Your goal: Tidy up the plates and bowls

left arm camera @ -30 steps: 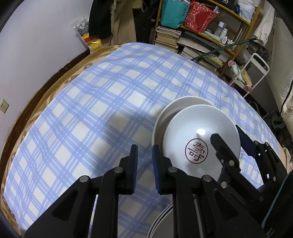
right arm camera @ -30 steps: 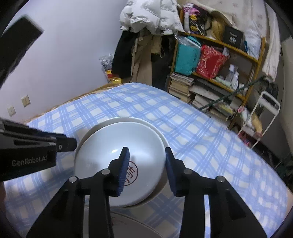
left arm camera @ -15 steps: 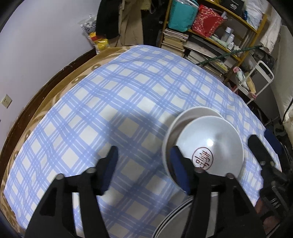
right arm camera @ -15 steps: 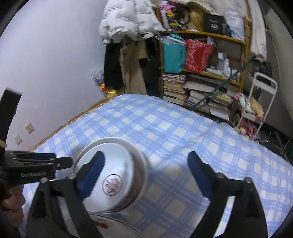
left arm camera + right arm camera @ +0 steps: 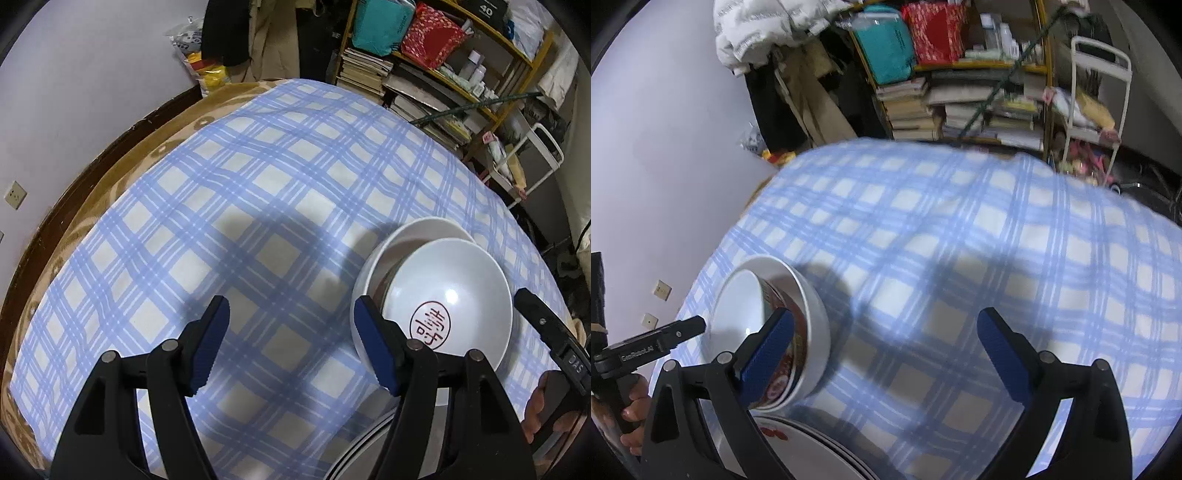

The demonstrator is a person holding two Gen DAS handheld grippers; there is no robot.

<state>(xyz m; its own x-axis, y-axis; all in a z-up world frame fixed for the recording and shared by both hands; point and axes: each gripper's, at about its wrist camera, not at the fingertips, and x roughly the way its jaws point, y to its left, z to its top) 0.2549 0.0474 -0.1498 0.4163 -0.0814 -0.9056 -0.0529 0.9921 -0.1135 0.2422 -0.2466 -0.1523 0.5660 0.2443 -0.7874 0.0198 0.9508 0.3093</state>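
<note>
Nested bowls (image 5: pixel 448 295) sit mouth-up on my checked table (image 5: pixel 258 206).
Both hand-held grippers, left (image 5: pixel 291 347) and right (image 5: pixel 886 354), gape empty; plates (image 5: pixel 820 454) lie nearby.

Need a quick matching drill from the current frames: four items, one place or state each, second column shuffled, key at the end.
Items:
1. stamped bowl
2. plate stack
3. left gripper
4. teal bag

Descriptions:
A. on the shelf behind the table
B. open, holding nothing
C. nested in a larger white bowl
D. at the near table edge, partly cut off

Pairs: 1-C, 2-D, 3-B, 4-A
</note>
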